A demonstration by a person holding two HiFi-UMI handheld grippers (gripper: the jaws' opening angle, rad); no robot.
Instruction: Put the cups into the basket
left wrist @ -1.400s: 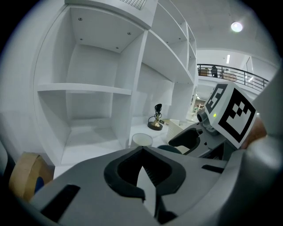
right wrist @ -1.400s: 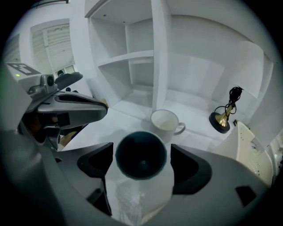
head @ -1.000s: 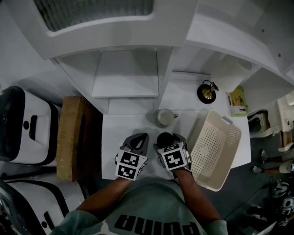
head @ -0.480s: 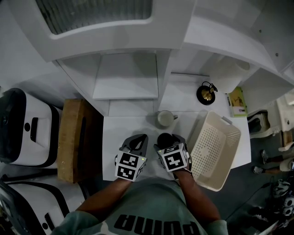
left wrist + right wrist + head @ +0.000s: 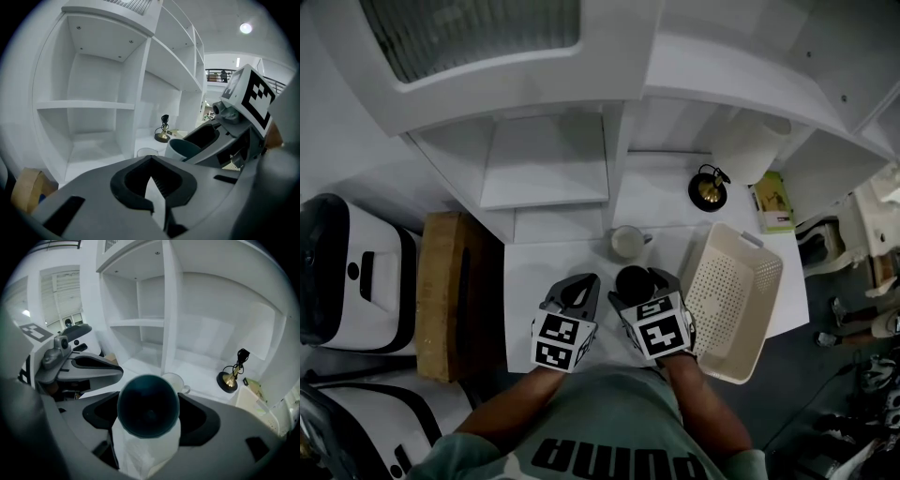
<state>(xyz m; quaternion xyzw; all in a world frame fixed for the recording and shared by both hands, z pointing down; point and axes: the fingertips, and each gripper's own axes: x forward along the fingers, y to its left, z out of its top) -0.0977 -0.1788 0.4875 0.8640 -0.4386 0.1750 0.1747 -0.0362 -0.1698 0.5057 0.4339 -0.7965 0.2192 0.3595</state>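
Note:
My right gripper (image 5: 636,284) is shut on a dark cup (image 5: 633,279), held just above the white tabletop; in the right gripper view the dark cup (image 5: 147,405) fills the space between the jaws, mouth towards the camera. A white cup (image 5: 628,242) with a handle stands on the table just beyond it, and the white cup (image 5: 173,380) shows behind the dark one. The cream perforated basket (image 5: 733,302) lies to the right, tilted across the table's edge. My left gripper (image 5: 574,298) hangs beside the right one, shut with nothing in it (image 5: 154,197).
White shelving (image 5: 546,159) rises behind the table. A small black and brass lamp (image 5: 706,190), a paper roll (image 5: 752,153) and a green booklet (image 5: 773,203) sit at the back right. A brown box (image 5: 442,281) and white machines (image 5: 347,267) stand left.
The head view has drifted a little, shifting the scene left. The right gripper still holds the dark cup in nearly the same spot; the left gripper has barely moved.

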